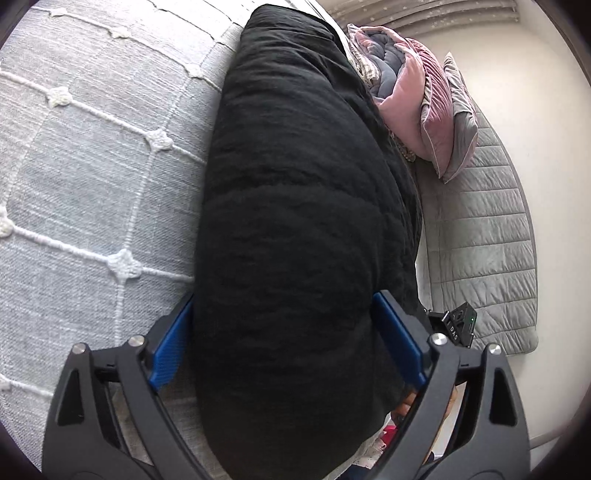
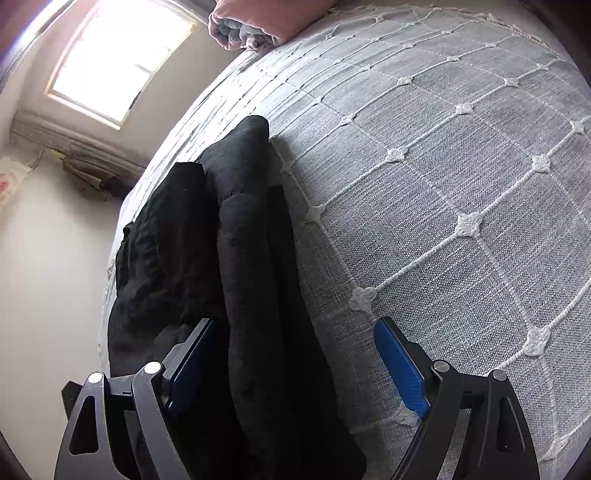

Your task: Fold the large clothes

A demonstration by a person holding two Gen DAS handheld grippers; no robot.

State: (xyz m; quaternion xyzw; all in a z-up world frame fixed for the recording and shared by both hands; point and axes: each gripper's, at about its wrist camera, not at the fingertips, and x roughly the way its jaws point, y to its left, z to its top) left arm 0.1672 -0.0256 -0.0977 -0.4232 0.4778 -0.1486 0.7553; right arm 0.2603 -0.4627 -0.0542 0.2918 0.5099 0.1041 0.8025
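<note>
A: Left wrist view, nearest first. Left gripper (image 1: 284, 343), two blue pads (image 1: 170, 347), spread wide. One black garment (image 1: 295, 221) bulges between them, both pads look pressed against its sides. So fingers apart, straddling the fabric. Real clamp or just flanking it, can't tell.

B: Garment count?

A: One dark bundle in that view, folded thick, a long roll running away from the camera. It lies on the bed cover (image 1: 92, 166), grey weave with white stitched lines and little knots at the crossings.

B: Where on the bed?

A: Along the bed's edge. In the left view the cover is on its left, the drop to the floor on its right.

B: Right wrist?

A: Right gripper (image 2: 295, 365), two blue pads too, wide apart. Black garment (image 2: 251, 277) fills the gap on the left-pad side, grey bed cover (image 2: 443, 184) shows bare by the other pad. Contact with the cloth, can't tell. I count two or three stacked folds, plus a flatter crumpled part hanging toward the bed's edge.

B: Farther back?

A: Left view: one grey quilted mat (image 1: 491, 251) on the floor beside the bed. Beyond it one pink cushion (image 1: 432, 110), one grey cushion (image 1: 461, 118) leaning behind that, and a grey-pink blanket heap (image 1: 384, 55) at the bed's far end. Small black device with a green light (image 1: 461, 323) beside the right finger.

B: Right view far?

A: One bright window (image 2: 118, 62), and a pink bundle (image 2: 266, 22) at the bed's far edge.
</note>
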